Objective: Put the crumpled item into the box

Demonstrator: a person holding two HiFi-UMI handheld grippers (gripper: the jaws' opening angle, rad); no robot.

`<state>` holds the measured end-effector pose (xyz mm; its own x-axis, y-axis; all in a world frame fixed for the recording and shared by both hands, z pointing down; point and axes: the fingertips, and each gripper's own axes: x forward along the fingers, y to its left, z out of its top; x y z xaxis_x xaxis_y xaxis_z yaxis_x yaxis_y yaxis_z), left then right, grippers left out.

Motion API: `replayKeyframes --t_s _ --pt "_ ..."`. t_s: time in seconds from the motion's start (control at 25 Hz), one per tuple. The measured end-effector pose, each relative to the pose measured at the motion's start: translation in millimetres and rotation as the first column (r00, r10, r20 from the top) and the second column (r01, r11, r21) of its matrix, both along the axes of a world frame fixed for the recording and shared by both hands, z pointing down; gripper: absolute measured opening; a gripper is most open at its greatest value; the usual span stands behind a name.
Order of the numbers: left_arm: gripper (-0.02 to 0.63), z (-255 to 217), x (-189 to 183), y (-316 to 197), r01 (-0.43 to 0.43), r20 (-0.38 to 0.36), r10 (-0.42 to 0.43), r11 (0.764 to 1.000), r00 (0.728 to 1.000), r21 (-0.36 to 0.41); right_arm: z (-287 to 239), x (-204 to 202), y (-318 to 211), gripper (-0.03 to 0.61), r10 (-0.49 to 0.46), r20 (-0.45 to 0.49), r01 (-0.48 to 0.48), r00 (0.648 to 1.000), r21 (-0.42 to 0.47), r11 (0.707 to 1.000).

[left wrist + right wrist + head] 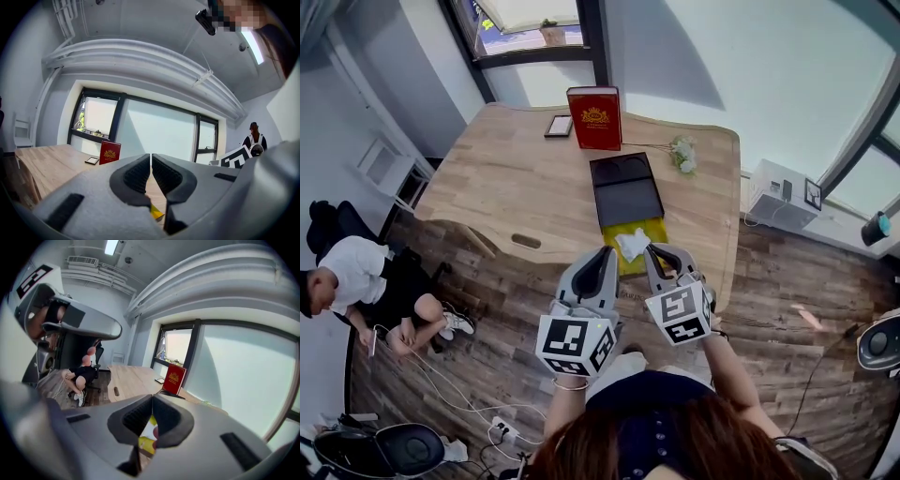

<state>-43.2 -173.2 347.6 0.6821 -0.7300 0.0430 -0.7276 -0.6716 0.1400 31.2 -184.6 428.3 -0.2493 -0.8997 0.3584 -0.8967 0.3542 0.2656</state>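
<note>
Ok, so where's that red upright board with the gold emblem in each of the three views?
Head view: the red board stands top centre, at the far end of the wooden table.
Left gripper view: the red board is left of centre, low.
Right gripper view: the red board is right of centre.
Shared landmark: the small dark-framed slab lies just left of it in all three.

The table (487,178) was pale, smooth, matt wood, and the floor (769,300) was darker, grainy planks. The crumpled item (632,244) looked like white paper, the box (624,192) matt black. The left gripper (151,161) was matt grey plastic with ribbed black pads (138,176).
</note>
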Motion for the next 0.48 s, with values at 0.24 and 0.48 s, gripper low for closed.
replayKeyframes --t_s 0.24,0.48 --pt "0.035 -2 16 24 0.015 0.020 -0.015 1.000 1.000 0.012 -28 14 28 0.026 -0.017 0.045 0.013 0.999 0.086 0.996" --pt "0.035 -3 26 50 0.036 0.035 -0.037 0.999 0.999 0.020 -48 23 57 0.026 -0.055 0.091 0.041 0.994 0.142 0.989"
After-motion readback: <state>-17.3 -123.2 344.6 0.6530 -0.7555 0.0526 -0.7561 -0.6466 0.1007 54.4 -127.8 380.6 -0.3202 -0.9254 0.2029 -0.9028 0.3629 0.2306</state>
